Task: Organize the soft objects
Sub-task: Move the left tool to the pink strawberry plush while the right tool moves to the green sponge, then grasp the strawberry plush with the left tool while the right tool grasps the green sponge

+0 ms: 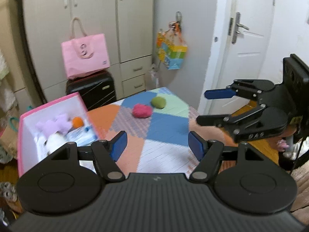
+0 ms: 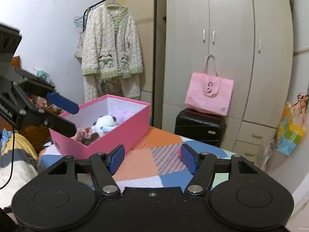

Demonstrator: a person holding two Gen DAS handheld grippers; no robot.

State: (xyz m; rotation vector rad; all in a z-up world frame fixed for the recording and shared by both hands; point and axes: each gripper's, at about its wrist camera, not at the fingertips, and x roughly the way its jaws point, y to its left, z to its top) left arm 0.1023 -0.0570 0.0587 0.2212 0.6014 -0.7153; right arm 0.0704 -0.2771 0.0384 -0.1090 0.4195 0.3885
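A pink storage box (image 2: 108, 133) with a white inside stands open at the left of a tabletop (image 1: 164, 148) covered in a patchwork of orange, blue, mint and lilac. Inside the box lie a purple plush toy (image 1: 56, 124), an orange ball (image 1: 77, 122), a black-and-white panda plush (image 2: 105, 122) and a dusty-pink fluffy piece (image 2: 84, 133).

In the left wrist view, two soft balls rest on the cover near the middle of the frame, well apart from the box: a magenta ball (image 1: 142, 111) and, just beside it to the upper right, an olive-green ball (image 1: 158, 102).

The left tool (image 1: 157, 147) fills the lower frame, its blue-padded jaws released and nothing between them. The right tool (image 1: 202, 106) enters from the right edge, turned on its side, jaws also apart and empty. Neither touches any object.

Behind the tabletop, a pink tote bag (image 1: 86, 58) sits on a black suitcase (image 1: 92, 91) against beige wardrobes (image 1: 92, 19). A colourful bag (image 1: 171, 52) hangs from a hook at centre, and a white door (image 1: 249, 44) stands at upper right. In the right wrist view, a cream fleece robe (image 2: 112, 52) hangs on a rack at upper left.
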